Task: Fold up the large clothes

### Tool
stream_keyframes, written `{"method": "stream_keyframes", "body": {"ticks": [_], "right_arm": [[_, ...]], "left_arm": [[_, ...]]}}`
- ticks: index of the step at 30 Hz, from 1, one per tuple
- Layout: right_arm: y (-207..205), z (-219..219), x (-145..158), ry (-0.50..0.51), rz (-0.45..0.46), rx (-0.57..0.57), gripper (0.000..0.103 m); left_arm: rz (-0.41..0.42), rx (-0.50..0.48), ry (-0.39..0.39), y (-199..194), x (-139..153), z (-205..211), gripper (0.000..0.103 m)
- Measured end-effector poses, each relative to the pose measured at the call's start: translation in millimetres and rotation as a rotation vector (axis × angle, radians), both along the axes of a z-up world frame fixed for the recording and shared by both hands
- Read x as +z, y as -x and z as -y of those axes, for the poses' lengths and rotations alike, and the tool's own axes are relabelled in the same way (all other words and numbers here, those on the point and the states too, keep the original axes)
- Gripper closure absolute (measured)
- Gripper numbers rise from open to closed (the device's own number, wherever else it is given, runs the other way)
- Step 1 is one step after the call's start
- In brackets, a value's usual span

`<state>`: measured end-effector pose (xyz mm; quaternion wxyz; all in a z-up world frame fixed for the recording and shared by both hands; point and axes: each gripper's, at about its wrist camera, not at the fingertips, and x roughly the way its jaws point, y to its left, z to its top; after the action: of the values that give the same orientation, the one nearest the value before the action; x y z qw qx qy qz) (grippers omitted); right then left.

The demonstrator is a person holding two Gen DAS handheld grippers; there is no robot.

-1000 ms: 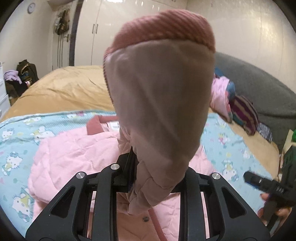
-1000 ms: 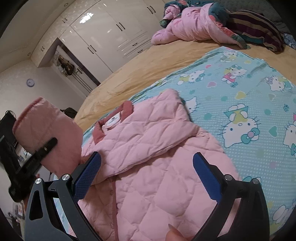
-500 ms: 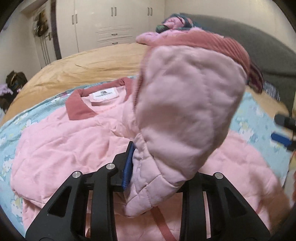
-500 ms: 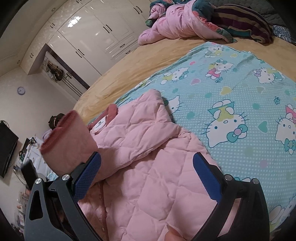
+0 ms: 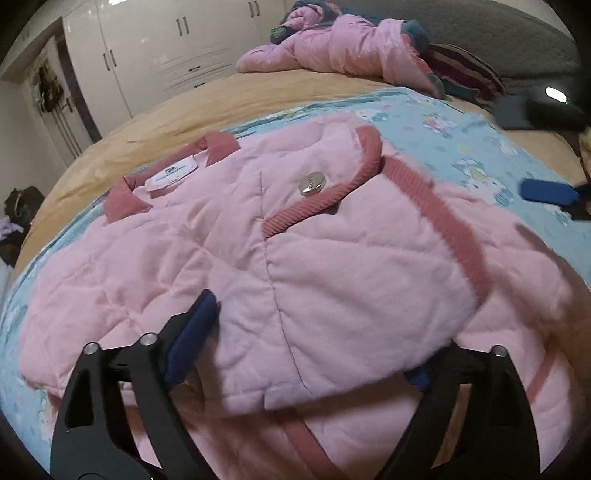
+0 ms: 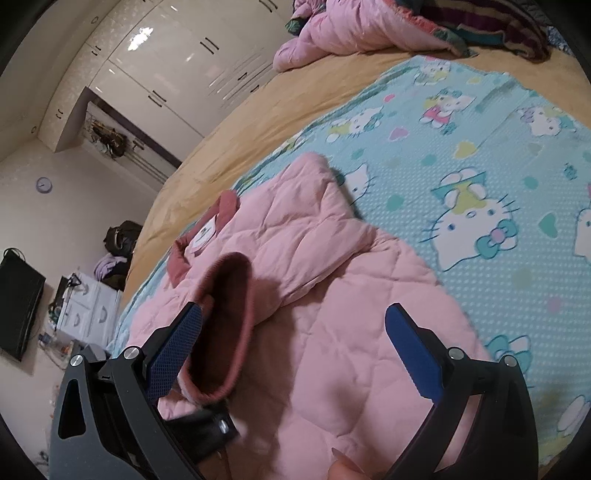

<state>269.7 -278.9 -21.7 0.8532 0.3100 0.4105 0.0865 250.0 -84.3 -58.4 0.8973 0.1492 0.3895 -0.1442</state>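
A pink quilted jacket (image 5: 155, 236) with dark pink ribbed trim lies spread on the bed. It also shows in the right wrist view (image 6: 332, 332). Its sleeve (image 5: 351, 266), with a ribbed cuff (image 5: 443, 221), now lies across the jacket's front. My left gripper (image 5: 306, 343) is open, with the sleeve resting between its wide-apart fingers. My right gripper (image 6: 295, 350) is open and empty above the jacket's front. The cuff (image 6: 225, 325) and the left gripper's black body (image 6: 207, 435) show at the lower left of the right wrist view.
A light blue cartoon-print blanket (image 6: 480, 166) covers the tan bedsheet (image 5: 147, 129) under the jacket. A pile of other clothes (image 5: 351, 48) lies at the far side by a grey headboard (image 5: 480, 33). White wardrobes (image 5: 166, 55) stand behind. My right gripper's blue pad (image 5: 546, 192) shows at the right.
My left gripper carried the raised sleeve forward and down onto the jacket's front, then opened, letting the sleeve go. My right gripper stayed open above the jacket.
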Motion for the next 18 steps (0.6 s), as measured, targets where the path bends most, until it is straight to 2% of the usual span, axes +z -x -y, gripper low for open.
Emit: {"method": "stream_keyframes", "body": {"ticks": [3,7,12,18], "right_arm": [[-9,-8,-7,-0.086,-0.024,0.041,0.004],[-25,-22,-19,-0.164,-0.061,0.075,0.004],[-41,-44,-32,-0.260,-0.111,0.127,0.004],[-43,-68,-44,-0.191,-0.150,0.158,0.004]], "left_arm": [[-0.015,0.006,0.041,12,4,-10,0.010],[-0.044,0.034,0.146,27,17,-39,0.009],[-0.022,0.129,0.282,38,43,-96,0.009],[0.026,0.349,0.396,40,65,-181,0.009]]}}
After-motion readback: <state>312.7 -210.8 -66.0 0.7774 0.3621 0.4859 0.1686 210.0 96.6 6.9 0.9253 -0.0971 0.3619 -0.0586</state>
